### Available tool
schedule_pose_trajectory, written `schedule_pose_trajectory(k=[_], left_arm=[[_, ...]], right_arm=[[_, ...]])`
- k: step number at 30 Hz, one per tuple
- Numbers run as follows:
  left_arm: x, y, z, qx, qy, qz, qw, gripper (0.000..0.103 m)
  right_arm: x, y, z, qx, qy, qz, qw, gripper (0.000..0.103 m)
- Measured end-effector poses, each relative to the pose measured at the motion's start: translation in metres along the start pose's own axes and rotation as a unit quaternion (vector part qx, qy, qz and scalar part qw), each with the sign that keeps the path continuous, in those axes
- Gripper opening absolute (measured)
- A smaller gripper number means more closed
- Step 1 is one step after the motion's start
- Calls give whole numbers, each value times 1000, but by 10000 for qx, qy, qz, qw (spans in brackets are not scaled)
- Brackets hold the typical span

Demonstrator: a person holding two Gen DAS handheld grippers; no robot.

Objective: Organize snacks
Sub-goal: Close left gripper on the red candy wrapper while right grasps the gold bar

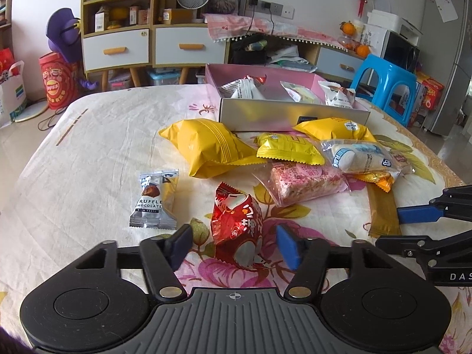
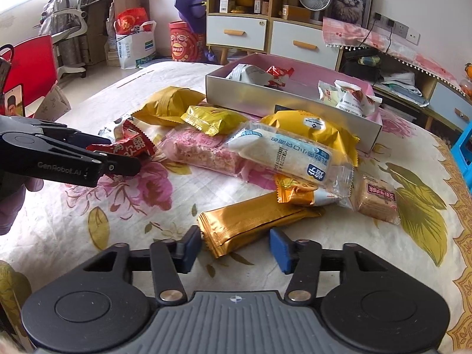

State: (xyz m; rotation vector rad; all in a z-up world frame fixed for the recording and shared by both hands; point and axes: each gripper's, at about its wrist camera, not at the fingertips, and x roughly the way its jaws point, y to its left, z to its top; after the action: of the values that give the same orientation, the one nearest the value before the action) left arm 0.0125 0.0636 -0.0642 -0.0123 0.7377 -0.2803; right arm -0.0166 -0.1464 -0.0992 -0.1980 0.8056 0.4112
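My left gripper [image 1: 233,243] is open, its jaws on either side of a red foil snack [image 1: 236,224] that lies on the flowered cloth; it also shows in the right wrist view [image 2: 126,147]. My right gripper [image 2: 236,246] is open, its jaws around the near end of a long gold bar packet [image 2: 250,221], also seen in the left wrist view [image 1: 382,209]. A pile of snacks lies beyond: yellow bags [image 1: 206,147], a pink rice bar [image 1: 303,181], a white roll [image 2: 283,153]. An open pink-lined box [image 1: 292,116] holds several packets.
A silver truffle chocolate packet [image 1: 156,200] lies left of the red snack. A brown square cake [image 2: 379,199] lies at the right of the pile. A blue stool [image 1: 383,85] stands past the table's far right edge. Cabinets [image 1: 147,44] line the back wall.
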Motion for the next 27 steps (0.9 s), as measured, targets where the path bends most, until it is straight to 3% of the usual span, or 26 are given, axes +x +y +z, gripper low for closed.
schedule_pose_trajectory(k=[2, 5, 10, 12, 14, 17, 27], left_arm=[[0, 0, 0, -1, 12, 14, 10000, 43], [0, 1, 1, -17, 30, 15, 10000, 35], [-1, 2, 1, -39, 61, 14, 10000, 34], [-1, 2, 1, -48, 77, 12, 10000, 34], [0, 2, 1, -64, 84, -8, 9999, 35], [1, 2, 1, -91, 76, -7, 9999, 35], [5, -2, 2, -43, 88, -3, 10000, 41]], right_arm=[[0, 0, 1, 26, 2, 17, 10000, 30], [0, 0, 2, 34, 47, 10, 10000, 28], [-3, -2, 4, 201, 272, -156, 9993, 30], [-6, -5, 4, 339, 401, -209, 9984, 35], [-6, -7, 4, 484, 478, -233, 9974, 51], [-4, -12, 5, 672, 457, -177, 9965, 65], [13, -16, 18, 1137, 358, -12, 9929, 71]])
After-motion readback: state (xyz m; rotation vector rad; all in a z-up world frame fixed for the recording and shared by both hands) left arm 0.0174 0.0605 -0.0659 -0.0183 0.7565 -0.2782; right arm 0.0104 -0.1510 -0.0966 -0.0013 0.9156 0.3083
